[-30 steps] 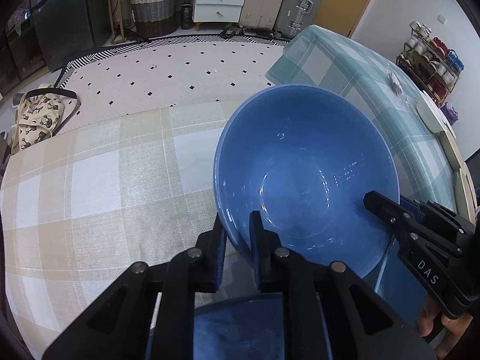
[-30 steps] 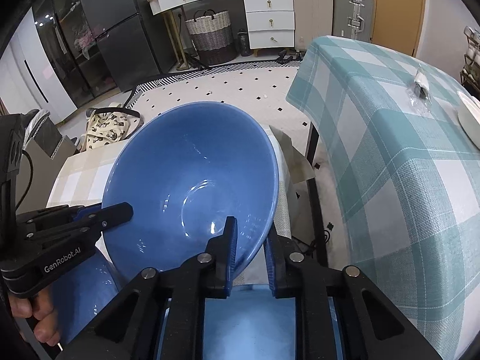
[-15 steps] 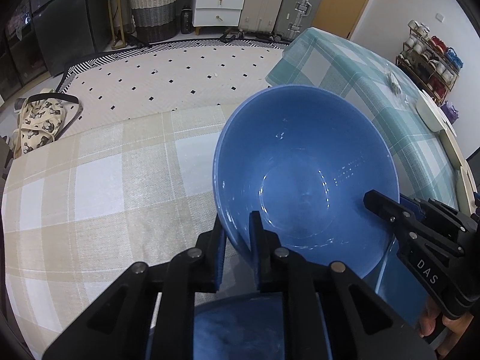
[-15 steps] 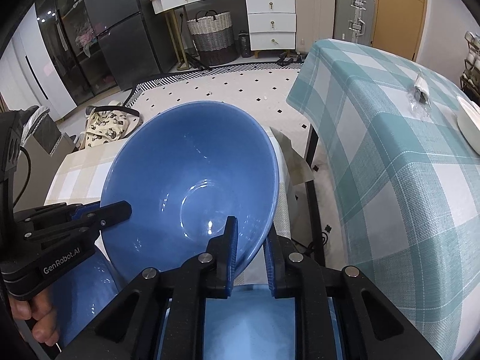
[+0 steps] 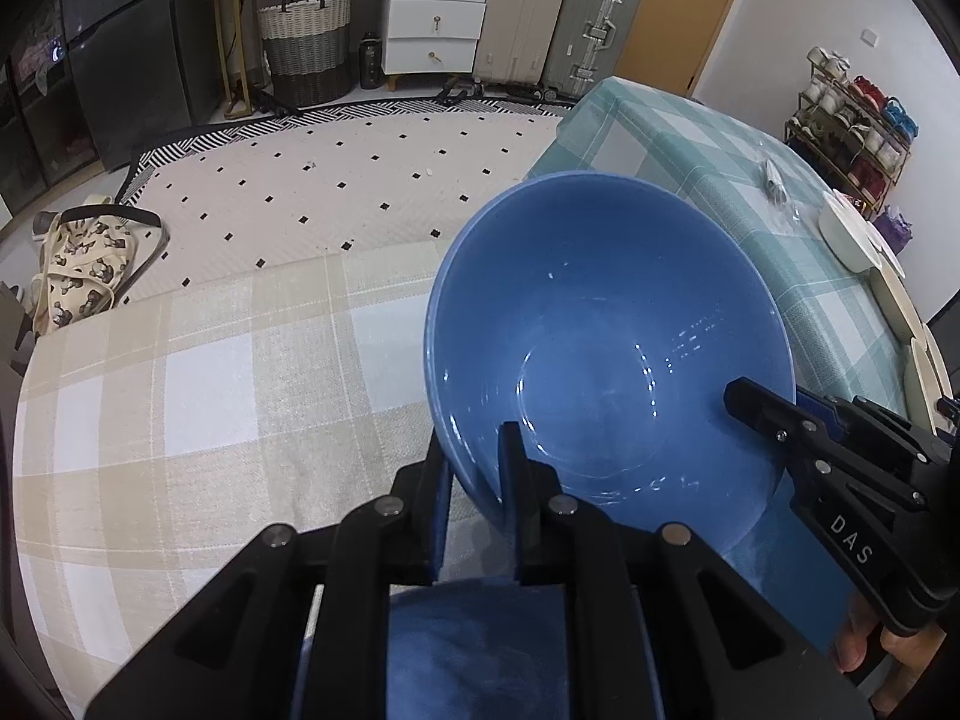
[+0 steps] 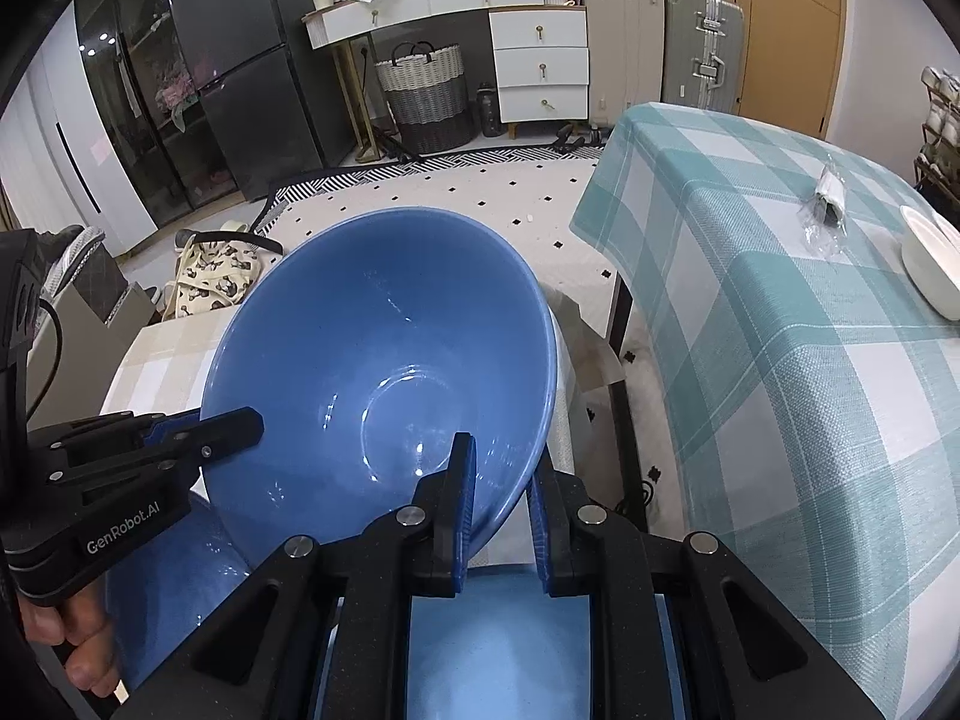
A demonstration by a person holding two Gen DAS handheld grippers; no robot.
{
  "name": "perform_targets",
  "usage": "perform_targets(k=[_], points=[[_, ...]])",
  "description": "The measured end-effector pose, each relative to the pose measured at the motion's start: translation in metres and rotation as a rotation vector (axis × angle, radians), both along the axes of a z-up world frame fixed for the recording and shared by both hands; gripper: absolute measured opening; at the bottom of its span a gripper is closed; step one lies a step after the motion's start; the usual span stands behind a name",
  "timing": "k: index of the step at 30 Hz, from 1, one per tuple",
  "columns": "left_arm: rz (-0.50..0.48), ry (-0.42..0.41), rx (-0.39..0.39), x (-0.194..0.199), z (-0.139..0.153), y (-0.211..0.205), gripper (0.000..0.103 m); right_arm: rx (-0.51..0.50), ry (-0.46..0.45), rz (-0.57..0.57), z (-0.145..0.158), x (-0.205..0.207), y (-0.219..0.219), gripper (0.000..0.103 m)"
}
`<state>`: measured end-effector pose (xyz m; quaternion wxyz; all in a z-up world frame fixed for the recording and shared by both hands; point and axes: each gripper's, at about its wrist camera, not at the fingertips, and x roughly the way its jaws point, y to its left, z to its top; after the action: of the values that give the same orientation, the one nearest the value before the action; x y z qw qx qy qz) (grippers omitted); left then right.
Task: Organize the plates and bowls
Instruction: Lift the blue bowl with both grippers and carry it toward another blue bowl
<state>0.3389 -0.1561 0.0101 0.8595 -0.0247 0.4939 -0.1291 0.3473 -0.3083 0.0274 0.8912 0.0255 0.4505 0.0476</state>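
Bowl (image 5: 606,354), blue, tilted, held above beige checked tabletop (image 5: 180,396). Left claw (image 5: 474,480) clamped on near-left rim; right claw (image 6: 501,480) clamped on opposite rim. Second blue bowl (image 6: 174,576) directly beneath. White dish (image 6: 930,276) well apart on teal tabletop (image 6: 780,360).

Two tabletops side by side, a narrow gap between them; nearer one under a beige-and-white checked cloth (image 5: 198,396), its far part bare of objects; a blue dish (image 6: 174,576) at its near edge, partly hidden, contact with the cloth not visible; farther tabletop under a teal-and-white checked cloth (image 6: 780,360); on it a small clear-wrapped dark item (image 6: 827,207), a white bowl (image 6: 929,267) just beyond it, more pale dishes (image 5: 897,306) along the far edge; floor beyond carries a cream rug with black diamonds (image 5: 336,180), a patterned tote bag (image 5: 78,264) at its corner.
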Motion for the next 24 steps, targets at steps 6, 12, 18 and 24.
perform_targets(k=[6,12,18,24], points=[[0.002,-0.024,0.000,-0.006,0.013,0.002,0.012,0.011,-0.024,-0.002,0.009,-0.005,-0.002,0.016],[0.008,-0.051,-0.002,-0.015,0.028,0.005,0.012,0.014,-0.059,0.005,0.023,-0.013,0.001,0.016],[0.013,-0.077,-0.011,-0.029,0.042,0.009,0.012,0.014,-0.094,0.015,0.040,-0.027,0.004,0.016],[0.013,-0.103,-0.019,-0.047,0.055,0.014,0.013,0.012,-0.121,0.030,0.054,-0.043,0.007,0.016]])
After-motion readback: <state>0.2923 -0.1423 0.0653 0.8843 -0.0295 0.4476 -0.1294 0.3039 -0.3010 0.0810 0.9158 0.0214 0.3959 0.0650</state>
